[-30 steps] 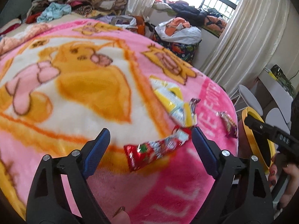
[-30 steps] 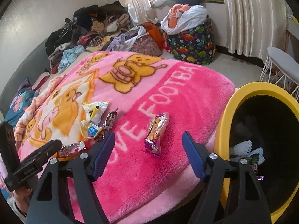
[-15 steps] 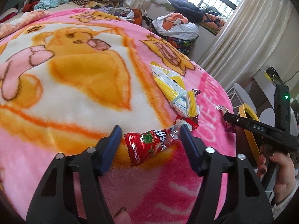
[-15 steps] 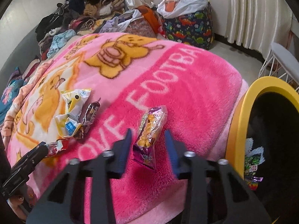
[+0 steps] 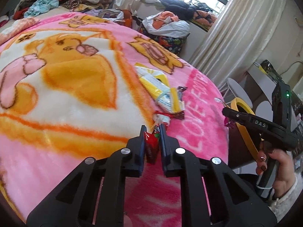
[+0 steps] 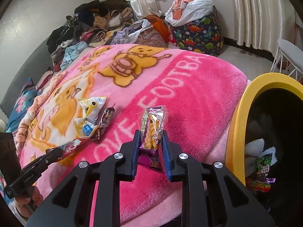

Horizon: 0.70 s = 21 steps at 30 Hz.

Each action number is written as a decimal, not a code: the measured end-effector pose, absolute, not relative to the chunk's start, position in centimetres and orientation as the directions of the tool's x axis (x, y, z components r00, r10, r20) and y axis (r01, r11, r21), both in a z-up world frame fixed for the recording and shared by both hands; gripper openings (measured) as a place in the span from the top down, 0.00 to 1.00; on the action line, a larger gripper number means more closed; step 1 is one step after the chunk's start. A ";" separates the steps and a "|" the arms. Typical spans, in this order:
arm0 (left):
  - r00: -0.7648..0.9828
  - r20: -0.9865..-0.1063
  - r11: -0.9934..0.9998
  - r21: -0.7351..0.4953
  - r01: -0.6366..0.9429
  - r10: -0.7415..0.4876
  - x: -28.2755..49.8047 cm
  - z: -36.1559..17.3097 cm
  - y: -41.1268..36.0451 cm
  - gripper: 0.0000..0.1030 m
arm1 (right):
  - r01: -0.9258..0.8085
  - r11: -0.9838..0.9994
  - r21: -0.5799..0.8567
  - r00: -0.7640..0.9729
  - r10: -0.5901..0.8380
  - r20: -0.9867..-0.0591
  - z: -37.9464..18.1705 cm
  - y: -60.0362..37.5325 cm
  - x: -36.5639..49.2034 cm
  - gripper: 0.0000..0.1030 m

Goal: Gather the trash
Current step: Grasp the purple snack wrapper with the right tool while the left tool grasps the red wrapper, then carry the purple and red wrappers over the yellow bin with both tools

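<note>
Left gripper [image 5: 153, 132] fingers are clamped on the red wrapper [image 5: 151, 147], low centre of frame, on the pink blanket [image 5: 198, 132]. Right gripper [image 6: 150, 138] fingers are pinched on the purple snack packet [image 6: 153, 130], which looks lifted, though contact with the blanket can't be confirmed. Both should be raised straight up, then carried to the yellow-rimmed bin [image 6: 234, 124] at right edge and released well inside the rim.

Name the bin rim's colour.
Yellow; the bin rim shows best in the right wrist view.
</note>
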<state>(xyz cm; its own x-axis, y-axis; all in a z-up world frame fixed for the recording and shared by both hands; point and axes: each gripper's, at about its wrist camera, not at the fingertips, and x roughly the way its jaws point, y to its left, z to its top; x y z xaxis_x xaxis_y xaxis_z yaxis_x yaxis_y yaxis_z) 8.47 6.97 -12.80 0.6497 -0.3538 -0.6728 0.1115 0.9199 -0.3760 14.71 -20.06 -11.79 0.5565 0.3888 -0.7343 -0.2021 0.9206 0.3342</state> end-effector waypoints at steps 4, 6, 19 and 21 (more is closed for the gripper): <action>0.655 -0.659 0.918 -0.369 0.146 -0.369 8.1 -11.7 6.1 0.93 | -0.213 0.913 0.347 0.564 0.405 -0.719 -11.4 -20.1 14.0 0.79; 0.654 -0.656 0.917 -0.364 0.164 -0.377 8.1 -11.2 5.6 0.93 | -0.218 0.912 0.346 0.567 0.407 -0.716 -11.2 -20.1 13.6 0.79; 0.669 -0.619 0.910 -0.321 0.262 -0.411 7.4 -8.3 2.0 0.93 | -0.212 0.910 0.357 0.616 0.408 -0.674 -8.9 -22.1 12.0 0.79; 0.672 -0.615 0.910 -0.314 0.272 -0.413 7.4 -8.0 1.5 0.93 | -0.206 0.909 0.362 0.621 0.407 -0.670 -8.7 -22.6 11.9 0.79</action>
